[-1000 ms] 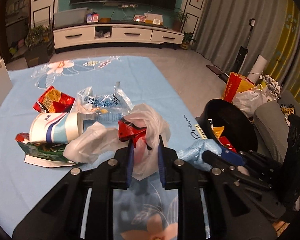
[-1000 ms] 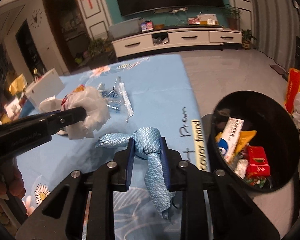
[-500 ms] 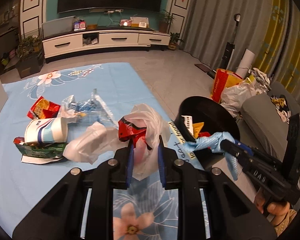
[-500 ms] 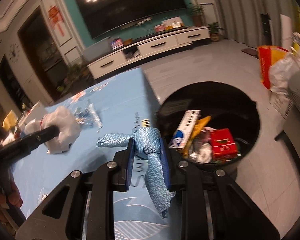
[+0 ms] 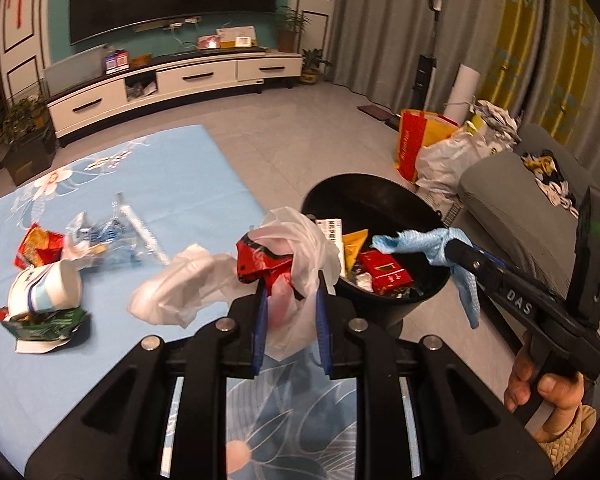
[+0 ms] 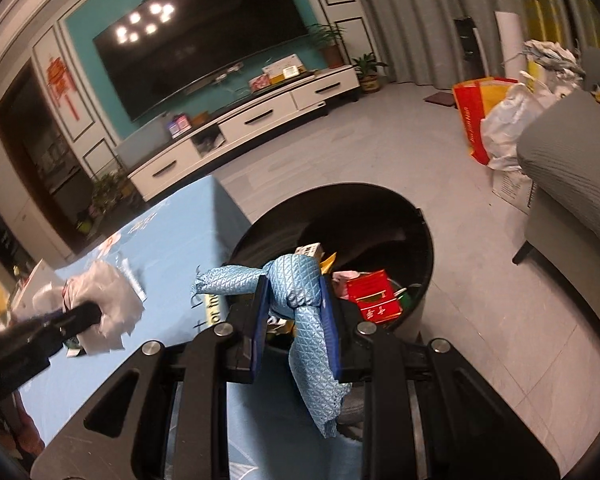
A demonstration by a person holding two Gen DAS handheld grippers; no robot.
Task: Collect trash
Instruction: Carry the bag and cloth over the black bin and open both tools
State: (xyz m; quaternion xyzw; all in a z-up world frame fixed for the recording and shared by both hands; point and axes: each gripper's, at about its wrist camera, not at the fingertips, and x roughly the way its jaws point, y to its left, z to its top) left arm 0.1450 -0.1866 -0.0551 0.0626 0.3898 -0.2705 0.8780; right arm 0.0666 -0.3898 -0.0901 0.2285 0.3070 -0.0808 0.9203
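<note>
Trash is on its way to the black bin [image 6: 426,240], which sits low at centre right of both views, just off the edge of the blue floral cloth [image 5: 204,184], close enough that both grippers can reach it from the table. The right gripper [image 6: 296,312] pinches a knotted blue quilted rag [image 6: 300,292] between its blue pads, the loose tail hanging free over the bin's near rim, seemingly so a simple release will drop it among the red box [image 6: 374,300] and wrappers already inside. The left gripper [image 5: 290,320] is pressed together on a white plastic bag [image 5: 300,248] bunched around a red wrapper [image 5: 260,260], held at the cloth's edge beside the bin, probably waiting its turn. At left of the left-wrist frame, a white cup [image 5: 44,290], a green packet [image 5: 44,322] and a clear wrapper [image 5: 116,232] lie uncollected on the cloth.
</note>
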